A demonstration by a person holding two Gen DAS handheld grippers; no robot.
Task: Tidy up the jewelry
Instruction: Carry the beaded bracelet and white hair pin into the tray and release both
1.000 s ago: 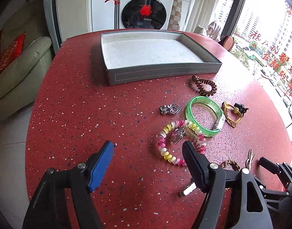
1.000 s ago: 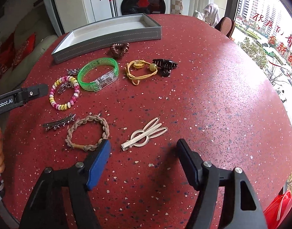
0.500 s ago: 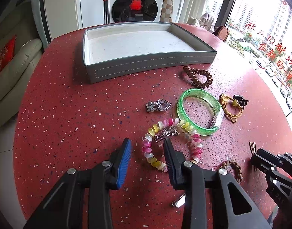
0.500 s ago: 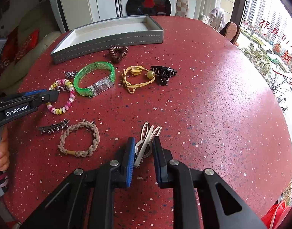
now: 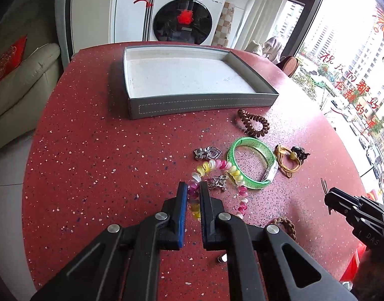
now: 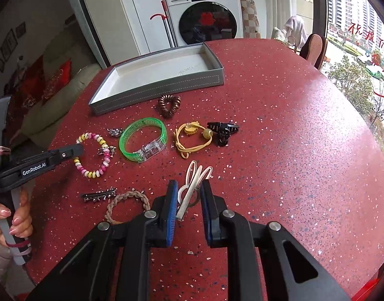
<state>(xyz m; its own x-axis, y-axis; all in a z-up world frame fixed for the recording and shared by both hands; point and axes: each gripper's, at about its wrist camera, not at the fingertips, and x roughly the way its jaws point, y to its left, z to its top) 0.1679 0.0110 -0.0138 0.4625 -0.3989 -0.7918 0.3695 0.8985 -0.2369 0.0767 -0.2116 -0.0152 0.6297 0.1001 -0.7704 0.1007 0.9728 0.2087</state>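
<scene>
Both claws clenched: left gripper (image 5: 193,193) grasps the pastel beaded bracelet (image 5: 218,166), right gripper (image 6: 188,193) the beige hair clip (image 6: 195,175); green translucent bangle (image 6: 143,139) mid-frame, grey tray (image 6: 156,85) upper centre, probably "Panasonic" washer (image 6: 204,17); "GenRobot.AI" at left.

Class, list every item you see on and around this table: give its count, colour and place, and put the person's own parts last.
table: one, red speckled, under everything
tray: one, grey with white inside, far side, nothing in it
coil hair tie: one, brown, just before tray
bangle: one, green, centre
elastic hair tie: one, yellow, right of bangle
claw clip: one, black, right of elastic hair tie
beaded bracelet: one, pink-yellow-white, in left gripper
rabbit-ear clip: one, cream, in right gripper
braided bracelet: one, tan, near edge
studded barrette: one, dark, left of braided bracelet
washing machine: one, white, behind
hand: one, left edge
</scene>
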